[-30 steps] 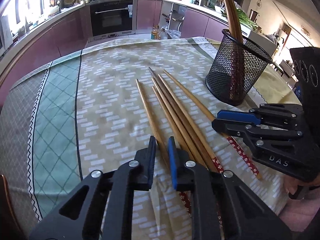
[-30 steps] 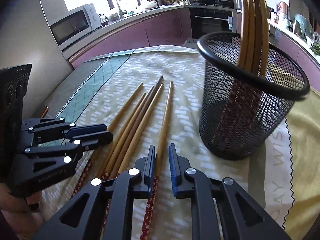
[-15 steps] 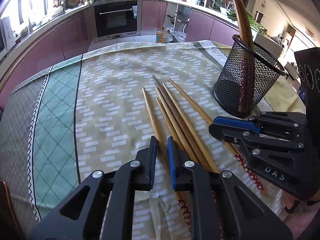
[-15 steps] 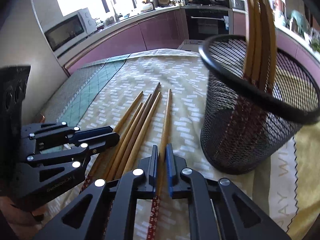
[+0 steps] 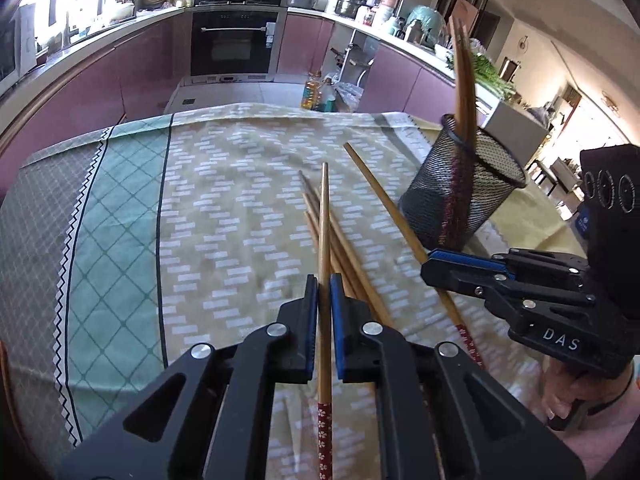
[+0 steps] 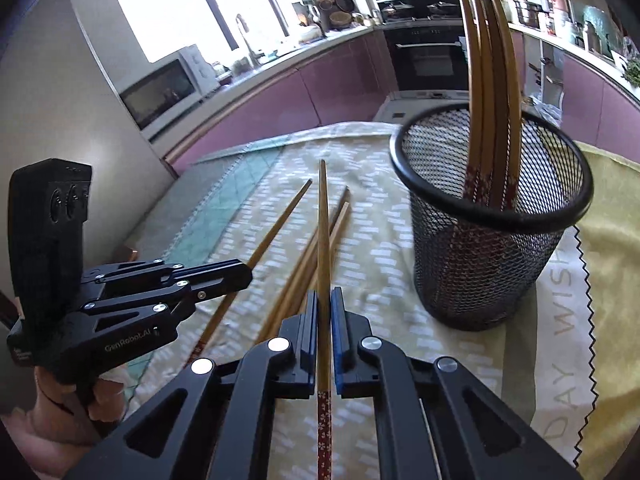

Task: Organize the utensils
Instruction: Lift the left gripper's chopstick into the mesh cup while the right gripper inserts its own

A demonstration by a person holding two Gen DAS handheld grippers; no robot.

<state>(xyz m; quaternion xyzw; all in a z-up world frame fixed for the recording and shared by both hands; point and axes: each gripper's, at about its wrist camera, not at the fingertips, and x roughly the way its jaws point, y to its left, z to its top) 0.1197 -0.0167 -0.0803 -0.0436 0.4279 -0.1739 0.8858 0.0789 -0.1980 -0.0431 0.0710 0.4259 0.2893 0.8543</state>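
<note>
Bare tablecloth lies open on the left, while loose chopsticks occupy the middle and the mesh holder, with upright chopsticks filling its far side, blocks the right.

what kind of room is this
Most likely a home kitchen with a dining table. A built-in oven sits among purple cabinets, a microwave stands on the counter, and pots line the worktop behind the clothed table.

Black tongs, blue pads, silver screws.
</note>
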